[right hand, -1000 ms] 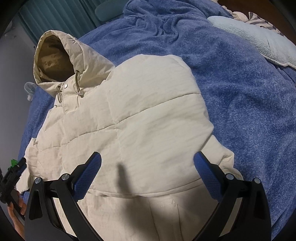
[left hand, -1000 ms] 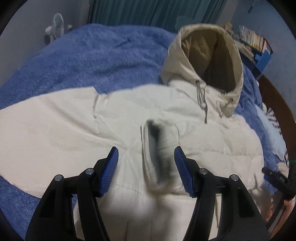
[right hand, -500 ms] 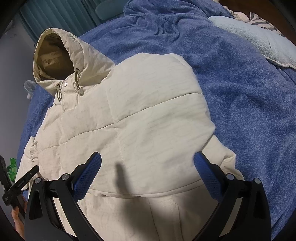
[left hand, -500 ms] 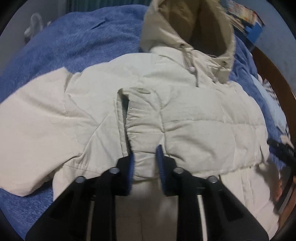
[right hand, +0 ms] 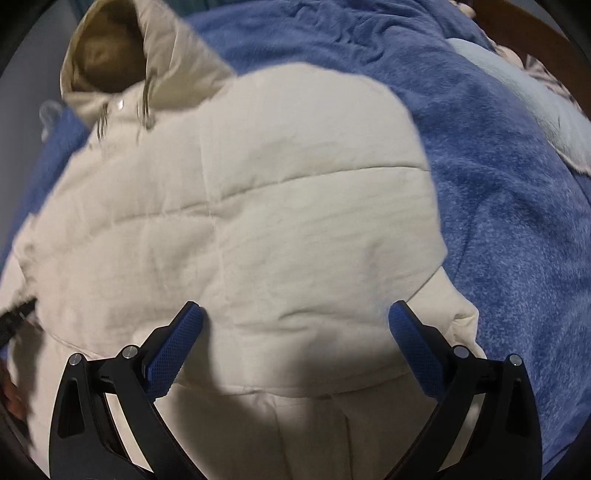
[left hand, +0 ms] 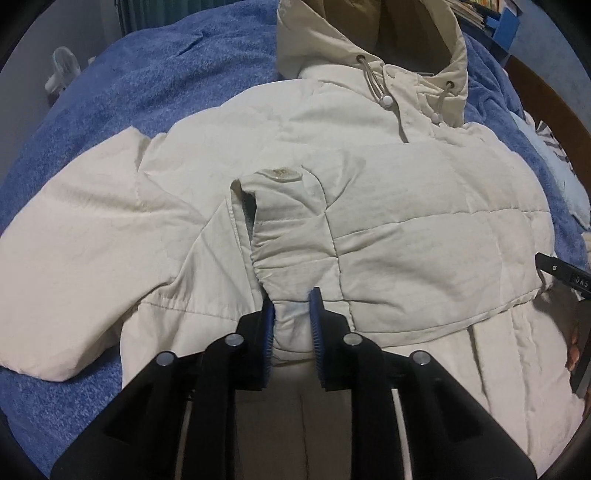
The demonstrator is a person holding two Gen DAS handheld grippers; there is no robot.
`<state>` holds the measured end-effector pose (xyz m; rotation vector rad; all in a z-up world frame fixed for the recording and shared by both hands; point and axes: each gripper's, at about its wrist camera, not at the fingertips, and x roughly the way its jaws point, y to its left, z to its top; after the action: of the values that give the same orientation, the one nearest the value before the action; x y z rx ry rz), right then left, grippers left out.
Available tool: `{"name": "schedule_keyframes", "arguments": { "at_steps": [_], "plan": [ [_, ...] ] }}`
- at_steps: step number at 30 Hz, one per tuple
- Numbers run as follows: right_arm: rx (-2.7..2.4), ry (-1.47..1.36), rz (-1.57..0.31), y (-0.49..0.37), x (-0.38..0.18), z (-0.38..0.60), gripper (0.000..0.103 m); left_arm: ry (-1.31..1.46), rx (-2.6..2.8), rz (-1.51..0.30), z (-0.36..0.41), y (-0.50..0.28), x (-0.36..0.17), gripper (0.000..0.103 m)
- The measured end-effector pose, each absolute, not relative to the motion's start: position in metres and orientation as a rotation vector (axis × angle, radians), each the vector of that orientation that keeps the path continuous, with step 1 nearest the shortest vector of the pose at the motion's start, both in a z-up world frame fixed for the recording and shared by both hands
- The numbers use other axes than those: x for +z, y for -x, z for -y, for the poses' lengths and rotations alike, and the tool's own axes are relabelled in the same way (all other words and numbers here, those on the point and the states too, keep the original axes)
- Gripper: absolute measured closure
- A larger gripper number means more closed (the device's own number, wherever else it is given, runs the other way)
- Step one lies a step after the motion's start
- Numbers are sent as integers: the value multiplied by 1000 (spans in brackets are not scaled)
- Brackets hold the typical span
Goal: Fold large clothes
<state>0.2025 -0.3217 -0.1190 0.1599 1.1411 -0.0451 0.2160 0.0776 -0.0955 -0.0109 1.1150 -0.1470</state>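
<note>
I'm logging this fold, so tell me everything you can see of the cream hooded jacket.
The cream hooded jacket is a quilted, puffy coat of matte, slightly creased fabric. It lies front up on a blue fleece blanket, its hood open at the far end showing a tan lining, with toggled drawcords at the collar. One sleeve is folded across the chest; its elastic cuff, marked by a brownish stain, is pinched in the left gripper. The right gripper hovers open above the body.

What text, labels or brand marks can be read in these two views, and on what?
"DAS": white letters on the black tongs at the right edge of the left wrist view, cut off by the frame.
Book spines on the shelf at top right: too small to read.
Right wrist view: no text.
</note>
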Motion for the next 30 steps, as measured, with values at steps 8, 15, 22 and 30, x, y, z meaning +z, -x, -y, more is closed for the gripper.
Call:
{"name": "schedule_keyframes", "arguments": {
  "at_steps": [8, 15, 22, 30],
  "plan": [
    [-75, -125, -1127, -200, -123, 315, 5, 65, -153, -1119, -84, -217, -96, 46],
    [-25, -174, -1095, -185, -121, 320, 5, -124, 2, -1089, -68, -207, -103, 7],
    [-65, -26, -1041, -175, -91, 293, 6, -47, -16, -1074, -76, -196, -106, 7],
    [43, -46, -900, -165, -48, 268, 6, -135, 4, -978, -86, -172, -49, 7]
  ]
}}
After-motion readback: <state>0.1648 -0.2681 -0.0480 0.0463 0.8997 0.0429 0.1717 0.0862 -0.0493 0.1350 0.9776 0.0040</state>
